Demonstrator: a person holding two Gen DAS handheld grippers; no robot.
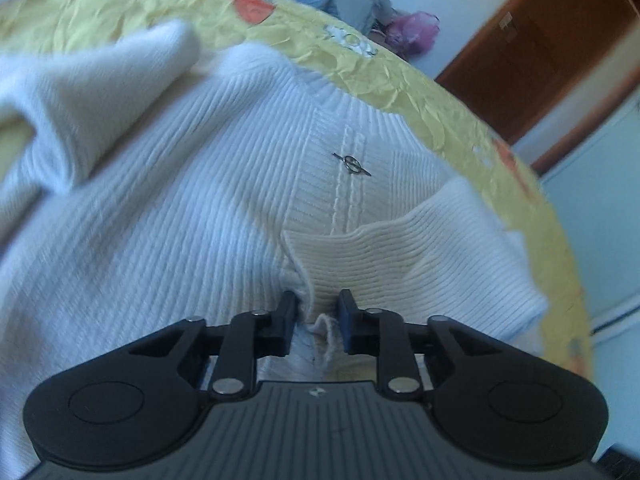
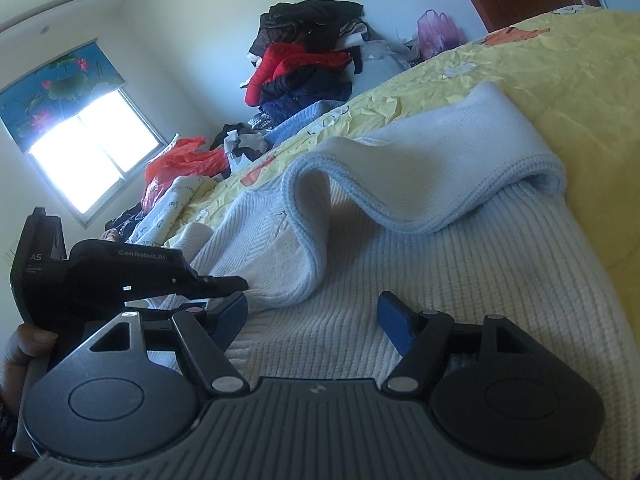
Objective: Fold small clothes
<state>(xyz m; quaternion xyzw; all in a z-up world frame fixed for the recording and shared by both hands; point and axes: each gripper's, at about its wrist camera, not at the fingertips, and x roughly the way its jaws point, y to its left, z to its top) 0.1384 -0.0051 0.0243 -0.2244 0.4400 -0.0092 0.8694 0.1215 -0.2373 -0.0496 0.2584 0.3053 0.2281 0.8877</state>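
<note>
Between the left gripper's narrowed fingers, seemingly pinched, lies the sweater's edge.

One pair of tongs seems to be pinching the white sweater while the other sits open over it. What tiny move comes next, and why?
Probably lift the left gripper and carry the pinched edge across the white sweater. Its jaws are closed on a bunched fold of knit, and the sleeve still lies humped, unfolded. The right gripper rests open above the fabric, holding nothing, so it could pin the body down.
</note>
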